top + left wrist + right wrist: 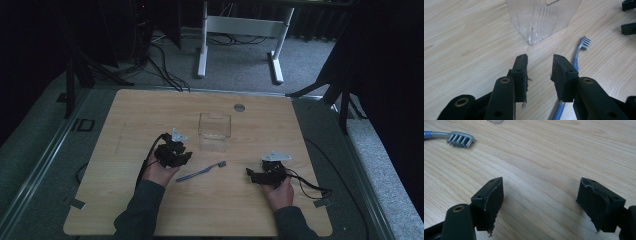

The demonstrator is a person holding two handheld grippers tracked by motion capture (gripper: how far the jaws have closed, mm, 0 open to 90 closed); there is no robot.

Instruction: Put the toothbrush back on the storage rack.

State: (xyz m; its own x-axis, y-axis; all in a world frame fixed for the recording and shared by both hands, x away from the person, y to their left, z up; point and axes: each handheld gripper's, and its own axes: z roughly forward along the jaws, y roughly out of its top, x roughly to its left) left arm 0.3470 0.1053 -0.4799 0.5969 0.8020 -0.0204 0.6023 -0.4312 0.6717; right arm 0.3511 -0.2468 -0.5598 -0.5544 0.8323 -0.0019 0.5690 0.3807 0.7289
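Blue toothbrush (201, 172): light, stiff, probably slick; grip mid-handle. Left gripper (540, 65) half open, right gripper (540, 195) wide, both empty, beside clear cup (214, 131).

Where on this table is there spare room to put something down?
The table is bare along its far edge behind the clear box, down its left side, and along the near edge between the sleeves. The middle is crowded: box, toothbrush, left tool and right tool.
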